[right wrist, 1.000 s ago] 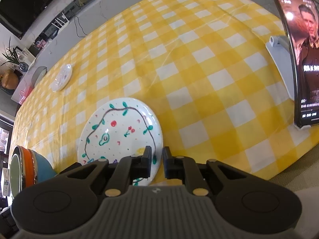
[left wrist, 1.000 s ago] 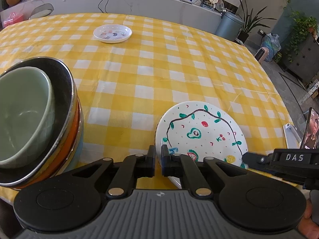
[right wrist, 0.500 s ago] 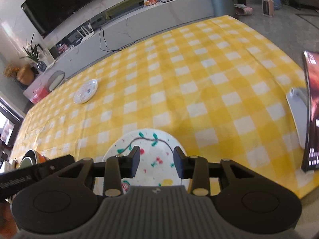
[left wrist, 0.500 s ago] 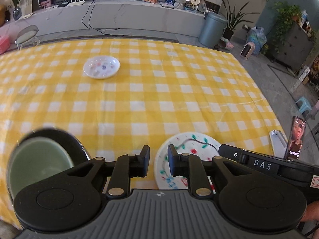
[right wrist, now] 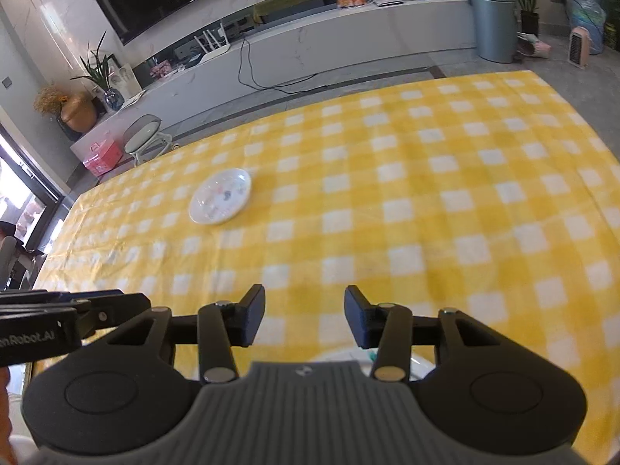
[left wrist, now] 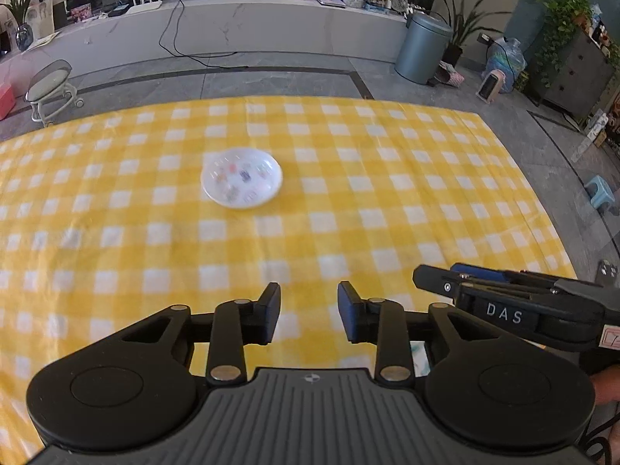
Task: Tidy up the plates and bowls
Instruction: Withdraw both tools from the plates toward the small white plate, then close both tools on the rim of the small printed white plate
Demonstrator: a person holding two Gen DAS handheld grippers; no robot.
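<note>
A small white plate [left wrist: 241, 182] with little coloured prints lies far out on the yellow checked tablecloth [left wrist: 348, 209]; the right wrist view shows the same small plate [right wrist: 220, 196] at centre left. My left gripper [left wrist: 309, 312] hangs above bare cloth, jaws opening, nothing between them. My right gripper [right wrist: 304, 316] is likewise opening over the cloth and holds nothing. Only a sliver of the large painted plate [right wrist: 348, 356] peeks out behind the right gripper's body. The stacked bowls are out of view. The right gripper's body [left wrist: 515, 306] juts in at the left view's right side.
The table's far edge [left wrist: 310, 99] drops to a grey floor. Beyond stand a small stool [left wrist: 52, 89], a grey bin [left wrist: 422, 48] and a long low counter [left wrist: 232, 27]. A blue step stool [left wrist: 600, 192] sits on the floor at right.
Both grippers rose and pulled back from the large painted plate, and their jaws spread from nearly shut. The bowl stack and phone left view; the small plate now sits nearer the middle.
</note>
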